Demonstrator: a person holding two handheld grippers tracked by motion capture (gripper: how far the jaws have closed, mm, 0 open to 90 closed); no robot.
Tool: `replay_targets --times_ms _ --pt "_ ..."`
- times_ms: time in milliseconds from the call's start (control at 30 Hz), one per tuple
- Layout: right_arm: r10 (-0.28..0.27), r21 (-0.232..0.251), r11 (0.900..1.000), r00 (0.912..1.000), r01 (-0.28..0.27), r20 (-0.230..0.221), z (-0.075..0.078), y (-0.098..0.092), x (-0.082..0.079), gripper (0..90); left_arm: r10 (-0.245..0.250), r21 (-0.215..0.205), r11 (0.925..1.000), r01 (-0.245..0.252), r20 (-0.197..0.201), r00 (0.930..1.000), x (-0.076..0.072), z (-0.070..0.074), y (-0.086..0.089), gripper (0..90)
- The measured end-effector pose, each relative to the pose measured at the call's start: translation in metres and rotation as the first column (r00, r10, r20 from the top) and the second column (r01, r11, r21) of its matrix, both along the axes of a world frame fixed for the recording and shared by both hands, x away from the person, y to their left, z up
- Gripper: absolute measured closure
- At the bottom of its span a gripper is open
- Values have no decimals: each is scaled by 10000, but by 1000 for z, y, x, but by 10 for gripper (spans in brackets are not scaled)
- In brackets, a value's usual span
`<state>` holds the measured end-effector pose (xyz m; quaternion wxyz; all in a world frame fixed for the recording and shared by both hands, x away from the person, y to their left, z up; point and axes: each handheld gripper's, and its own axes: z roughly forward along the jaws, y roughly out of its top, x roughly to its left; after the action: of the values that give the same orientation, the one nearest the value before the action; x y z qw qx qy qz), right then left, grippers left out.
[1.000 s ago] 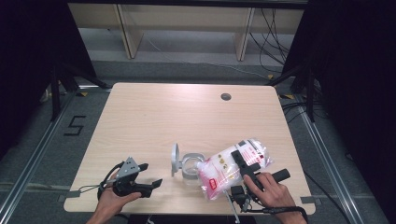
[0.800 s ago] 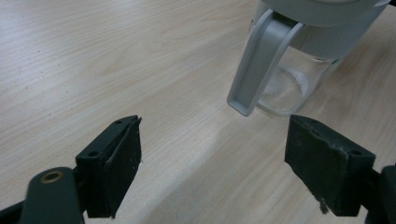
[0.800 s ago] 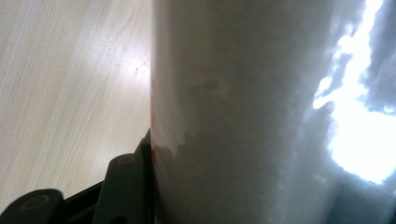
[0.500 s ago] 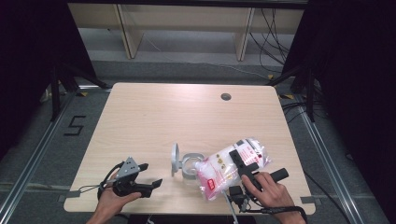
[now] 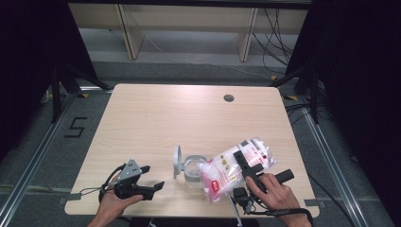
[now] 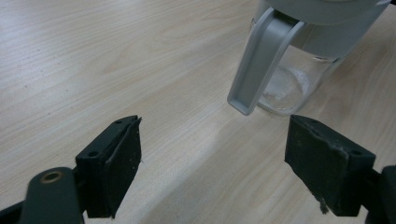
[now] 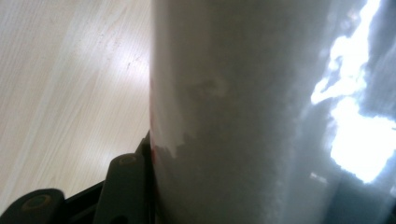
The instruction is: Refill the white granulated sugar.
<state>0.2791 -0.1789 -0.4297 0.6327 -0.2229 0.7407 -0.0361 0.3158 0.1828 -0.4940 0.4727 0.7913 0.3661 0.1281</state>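
A clear bag (image 5: 227,171) of white grains with a pink and red label hangs tilted over a glass jar (image 5: 193,170) near the table's front edge. The jar's grey hinged lid (image 5: 177,161) stands open to its left. My right gripper (image 5: 243,160) is shut on the bag, one black jaw lying across its top. In the right gripper view the bag (image 7: 261,116) covers most of the picture, pressed against one finger (image 7: 125,184). My left gripper (image 5: 153,176) rests open at the front left, apart from the jar. In its own view the left gripper (image 6: 219,156) faces the jar (image 6: 292,81) and lid (image 6: 261,65).
The pale wooden table (image 5: 179,118) has a small round cable hole (image 5: 229,98) at the back right. Shelving legs and cables stand on the floor beyond the far edge. A floor mark "5" (image 5: 75,127) lies to the left.
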Motion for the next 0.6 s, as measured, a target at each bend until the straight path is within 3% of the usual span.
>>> replay_targets --times_ms 33,67,133,300,333,400,433,500,533,567,600 --pt "53 76 10000 10000 -53 -19 0 0 1 515 -32 7 10000 32 63 10000 0 0 0 183" --pt "-216 460 9987 9997 221 -120 -2 -1 1 515 13 -91 10000 -13 57 10000 0 0 -1 183" --pt "109 -152 9998 9999 -108 65 2 -1 3 515 66 -57 10000 -65 53 10000 0 0 0 183" --pt "-249 -148 9996 9995 252 216 -2 -6 -2 516 -43 150 9999 41 114 9999 1 0 2 183" --pt "112 -375 9992 9997 -105 195 1 -3 -3 516 -10 135 9999 9 93 10000 1 0 2 183" --pt "26 -275 9996 9999 -22 137 0 -2 -4 517 -9 138 9999 6 174 9998 1 0 1 183" --pt "182 -509 9986 9996 -172 195 0 -1 -3 517 22 38 10000 -23 185 9998 1 0 1 183" --pt "93 -353 9993 9999 -89 103 0 -1 -3 518 -4 67 10000 2 183 9998 1 0 1 182" --pt "304 -467 9985 9994 -297 155 1 2 -1 518 -32 126 9999 30 185 9998 1 0 1 183" --pt "3 -104 9999 10000 -2 68 -1 0 0 519 -91 141 9999 89 148 9998 1 0 1 183" --pt "3 -104 9999 10000 -2 68 -1 0 0 519 -89 146 9999 87 143 9999 1 0 1 183"
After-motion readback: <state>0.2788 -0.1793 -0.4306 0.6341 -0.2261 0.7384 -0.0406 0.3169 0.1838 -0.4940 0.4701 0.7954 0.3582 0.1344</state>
